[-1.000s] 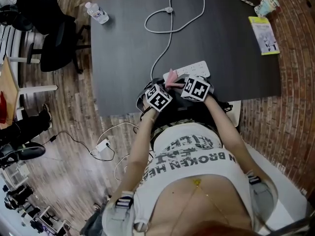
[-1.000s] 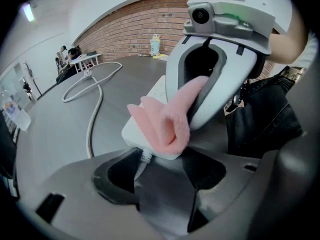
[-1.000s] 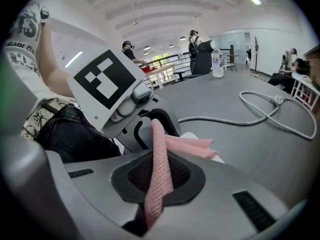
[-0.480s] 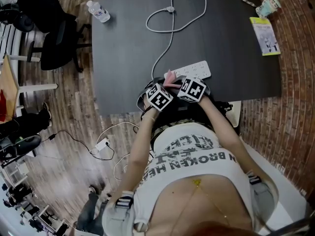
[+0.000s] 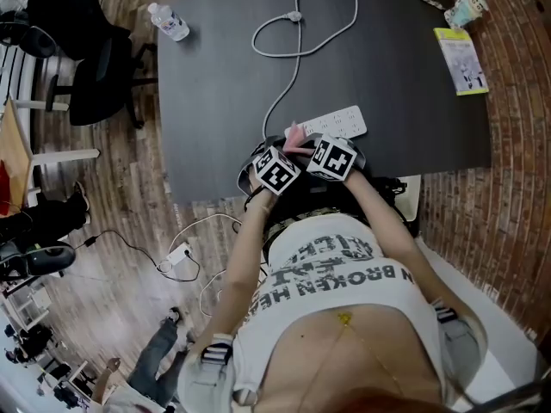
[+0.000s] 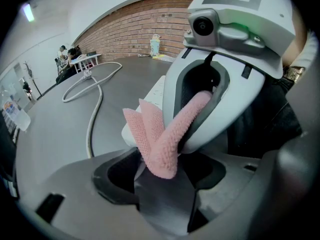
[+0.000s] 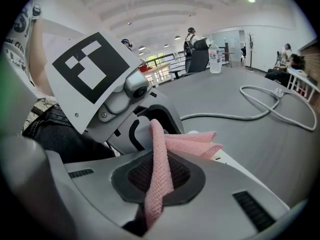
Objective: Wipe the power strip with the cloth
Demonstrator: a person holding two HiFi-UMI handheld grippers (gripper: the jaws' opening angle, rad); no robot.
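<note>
A pink cloth (image 5: 297,133) is stretched between my two grippers at the dark table's (image 5: 215,101) near edge. My left gripper (image 6: 161,180) is shut on one end of the cloth (image 6: 161,143). My right gripper (image 7: 150,211) is shut on the other end of the cloth (image 7: 159,169), and the two face each other almost touching. The white power strip (image 5: 340,123) lies on the table just beyond them. Only its edge (image 6: 157,91) shows behind the cloth in the left gripper view. Its grey cable (image 5: 297,24) loops toward the far side.
A water bottle (image 5: 170,21) stands at the table's far left corner. A yellow booklet (image 5: 462,61) and a small cup (image 5: 467,9) lie at the far right. A black office chair (image 5: 95,58) stands left of the table. Cables (image 5: 181,256) trail on the wooden floor.
My right gripper has edged a little left, closer to my left gripper. The cloth stays held between them. A person has walked into view on the floor at lower left.
</note>
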